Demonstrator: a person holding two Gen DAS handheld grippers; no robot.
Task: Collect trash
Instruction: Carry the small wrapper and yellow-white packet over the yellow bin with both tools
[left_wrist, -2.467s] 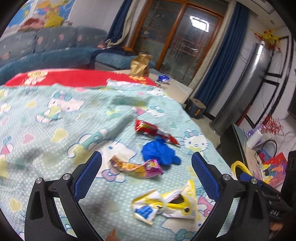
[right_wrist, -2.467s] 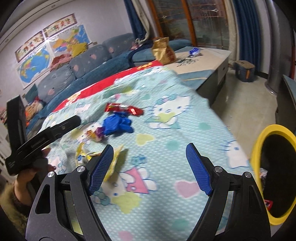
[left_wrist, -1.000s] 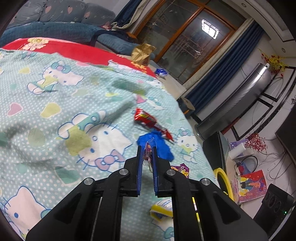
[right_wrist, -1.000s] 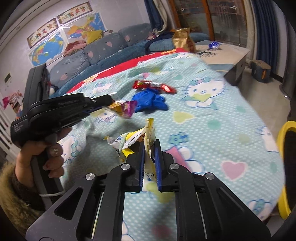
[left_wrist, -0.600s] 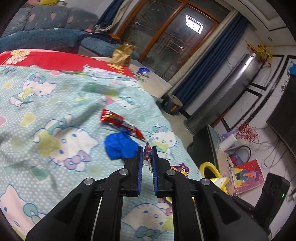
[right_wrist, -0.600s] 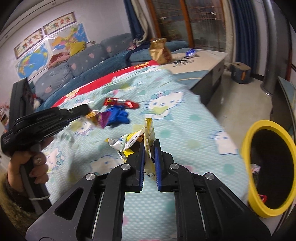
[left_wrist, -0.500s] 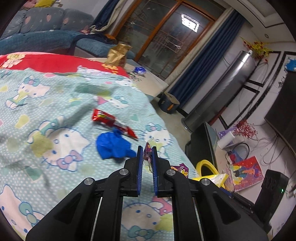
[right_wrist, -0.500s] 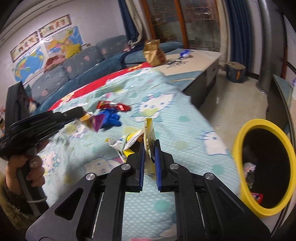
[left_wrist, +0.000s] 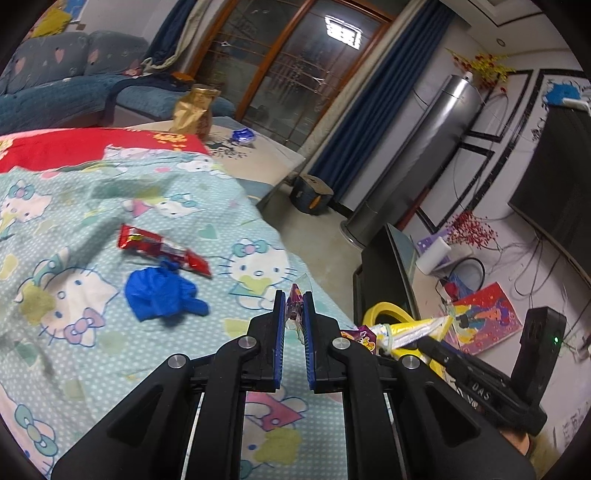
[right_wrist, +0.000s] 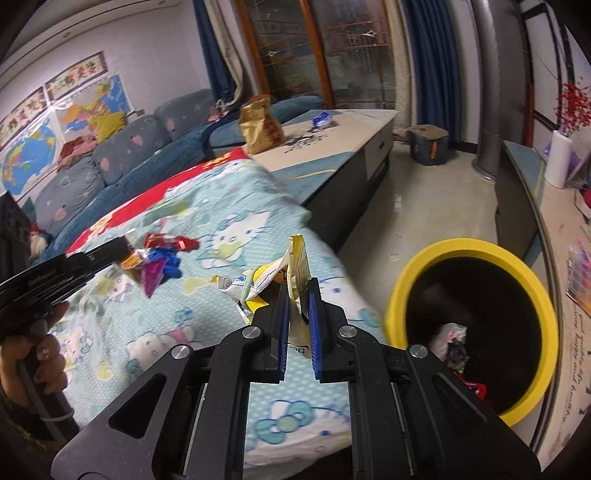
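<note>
Two pieces of trash are in the air at once, so the step in hand looks like the carry from the bed to the bin. Largest in the scene is the bed (right_wrist: 229, 236) with its cartoon-cat sheet, and just beside its edge on the floor stands the yellow-rimmed bin (right_wrist: 406, 280), open-topped, with some rubbish already at the bottom. The right tool (right_wrist: 297, 295) is clamped on a crumpled yellow-and-white wrapper (right_wrist: 258, 280) above the edge of the bed, short of the bin's rim. The left tool (left_wrist: 294, 299) is clamped on a purple-and-orange wrapper (right_wrist: 149, 271), farther back over the sheet. A blue glove (left_wrist: 159, 293) and a red wrapper (left_wrist: 162, 251) lie on the bed, touching each other. Next, each tool should probably reach over the bin's mouth before its jaws part, right one first.
</note>
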